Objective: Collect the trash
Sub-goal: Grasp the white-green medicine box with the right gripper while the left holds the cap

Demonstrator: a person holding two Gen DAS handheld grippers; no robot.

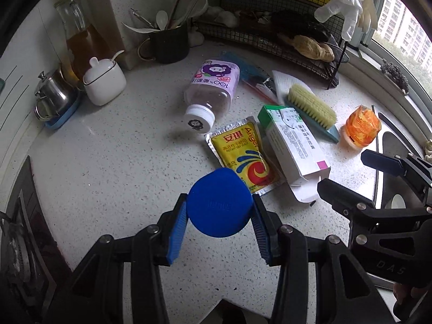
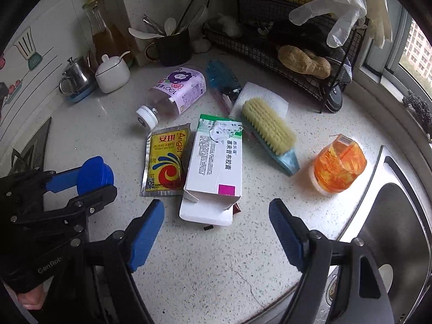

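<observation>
My left gripper [image 1: 219, 210] is shut on a round blue cap [image 1: 219, 202] and holds it above the counter; it also shows at the left of the right wrist view [image 2: 94, 174]. My right gripper [image 2: 216, 224] is open and empty, just in front of an opened white medicine box [image 2: 216, 167]. A yellow yeast packet [image 2: 166, 160] lies left of the box. A purple-labelled plastic bottle [image 2: 175, 91] lies on its side behind them. An orange wrapped cup [image 2: 338, 163] stands to the right. A white paper towel [image 2: 266, 97] and a blue wrapper [image 2: 218, 74] lie further back.
A scrub brush [image 2: 270, 132] lies beside the box. A steel sink [image 2: 391, 216] is at the right. A wire rack [image 2: 297, 43] with gloves stands at the back. A black utensil mug [image 2: 172, 47], white sugar pot [image 2: 112, 74], steel teapot [image 2: 77, 77] and oil carafe [image 2: 104, 32] stand back left.
</observation>
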